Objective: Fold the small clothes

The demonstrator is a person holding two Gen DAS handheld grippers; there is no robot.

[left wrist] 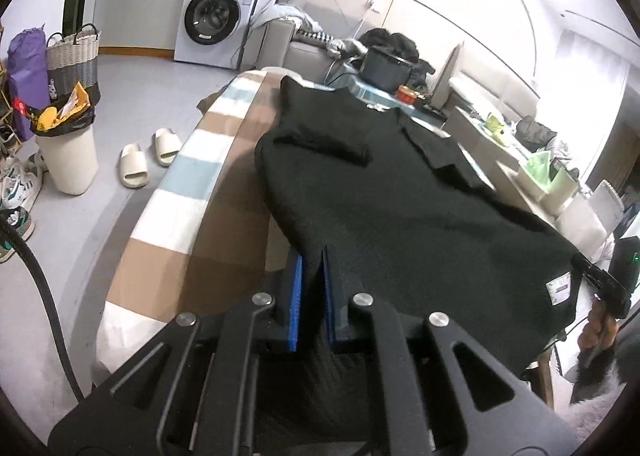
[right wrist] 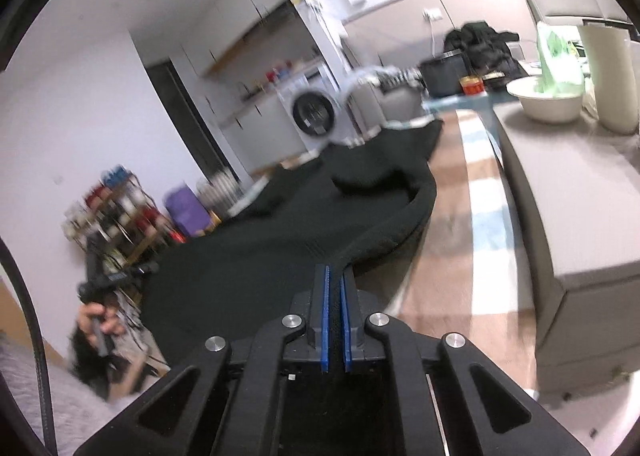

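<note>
A: What is seen at the edges?

B: The striped blanket [left wrist: 176,192] is left bare along both sides of the black garment [left wrist: 380,192]. Open floor [left wrist: 132,96] is seen beyond one side, a grey cabinet [right wrist: 580,208] close beside the other.

A: And the garment?

B: It is spread lengthwise on the blanket, knit-textured, a white label [left wrist: 560,287] at its hem. The near edge is pinched by the left gripper [left wrist: 313,256] and the right gripper [right wrist: 335,276], both clamped on fabric.

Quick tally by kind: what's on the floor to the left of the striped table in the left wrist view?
Cream slide sandals: 2
White bin with black liner: 1
Woven two-tone laundry basket: 1
White front-loading washing machine: 1
Total: 5
</note>
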